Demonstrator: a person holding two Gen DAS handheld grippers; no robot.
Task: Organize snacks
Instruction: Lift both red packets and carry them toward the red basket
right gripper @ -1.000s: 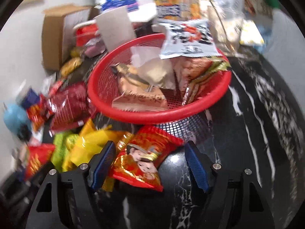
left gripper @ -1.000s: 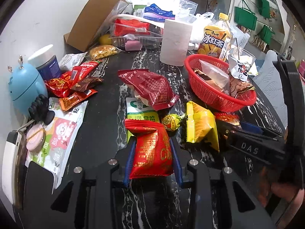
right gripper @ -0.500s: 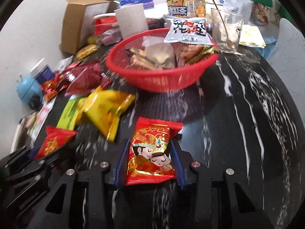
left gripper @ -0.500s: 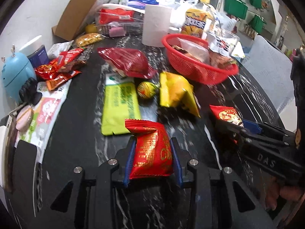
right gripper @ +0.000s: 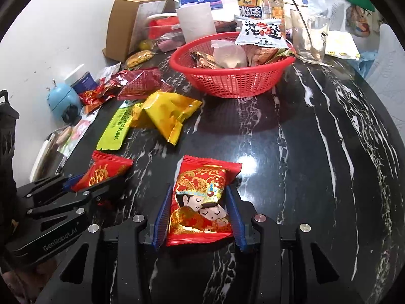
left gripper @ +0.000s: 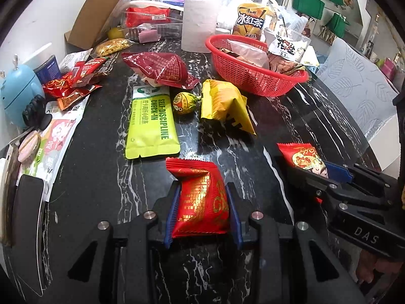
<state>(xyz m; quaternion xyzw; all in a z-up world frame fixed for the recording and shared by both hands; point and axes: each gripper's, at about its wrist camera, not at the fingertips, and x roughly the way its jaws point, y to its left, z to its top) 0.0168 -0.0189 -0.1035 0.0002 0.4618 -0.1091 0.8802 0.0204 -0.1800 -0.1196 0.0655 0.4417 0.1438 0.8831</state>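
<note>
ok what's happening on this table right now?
A person is sorting snacks with a handheld claw in each hand. The left claw is shut on a red gold-patterned packet; the right claw is shut on a red packet with a cartoon couple. Both are held over the black marble table, short of the red basket that already holds several snacks. A yellow bag and a green pouch lie loose.

Behind my tools: cardboard box [right gripper: 131, 22] by wall, paper roll [left gripper: 200, 24] upright, glass [right gripper: 310, 38] right of basket, blue gadget [left gripper: 17, 93], phone [left gripper: 27, 225] at left edge.
</note>
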